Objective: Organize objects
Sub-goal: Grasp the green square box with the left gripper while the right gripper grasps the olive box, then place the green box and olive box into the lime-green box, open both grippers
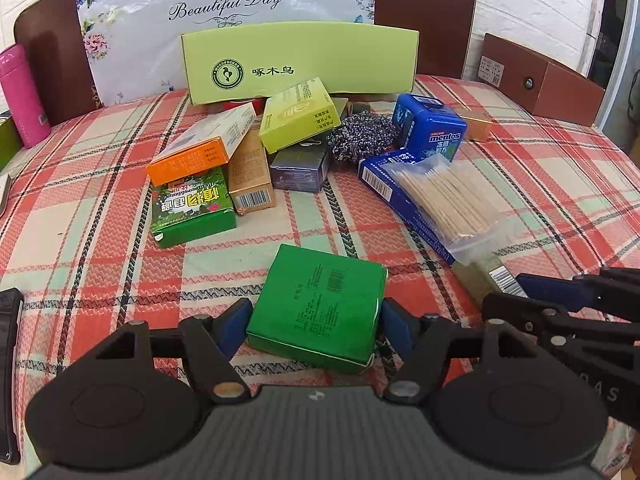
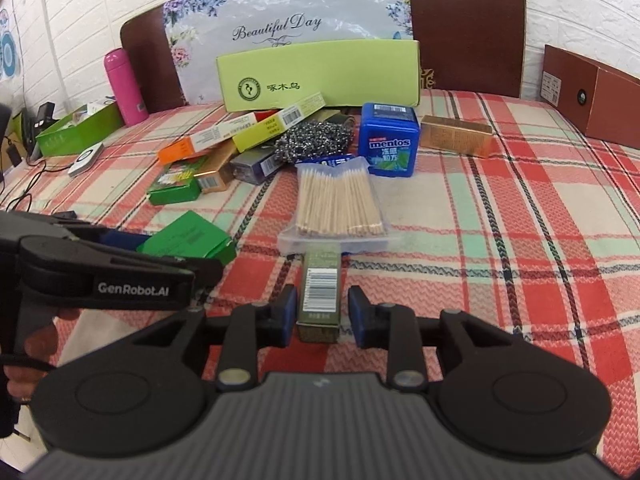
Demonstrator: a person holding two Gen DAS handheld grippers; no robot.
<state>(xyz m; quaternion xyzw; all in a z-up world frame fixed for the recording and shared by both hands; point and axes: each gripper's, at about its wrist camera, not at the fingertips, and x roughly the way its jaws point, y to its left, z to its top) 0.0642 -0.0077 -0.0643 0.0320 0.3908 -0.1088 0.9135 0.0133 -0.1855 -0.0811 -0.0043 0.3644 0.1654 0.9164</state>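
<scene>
A flat green box [image 1: 320,304] lies on the checked tablecloth between the pads of my left gripper [image 1: 316,320]. The jaws stand wide, and a sliver of gap shows at the right pad. The right wrist view shows the same green box [image 2: 188,236] beside the left gripper's arm. A narrow olive box with a barcode [image 2: 322,296] lies between the pads of my right gripper [image 2: 322,314], with a small gap on each side. Its far end sits under a clear bag of toothpicks [image 2: 338,204]. The olive box [image 1: 488,280] also shows at the right of the left wrist view.
A heap of small boxes [image 1: 224,160], a steel scourer [image 1: 360,136], a blue mentos tin [image 2: 390,140] and a gold box [image 2: 456,134] lie mid-table. A long lime carton [image 1: 300,60] stands behind. A pink bottle [image 2: 124,86] and a brown box [image 2: 592,92] flank them.
</scene>
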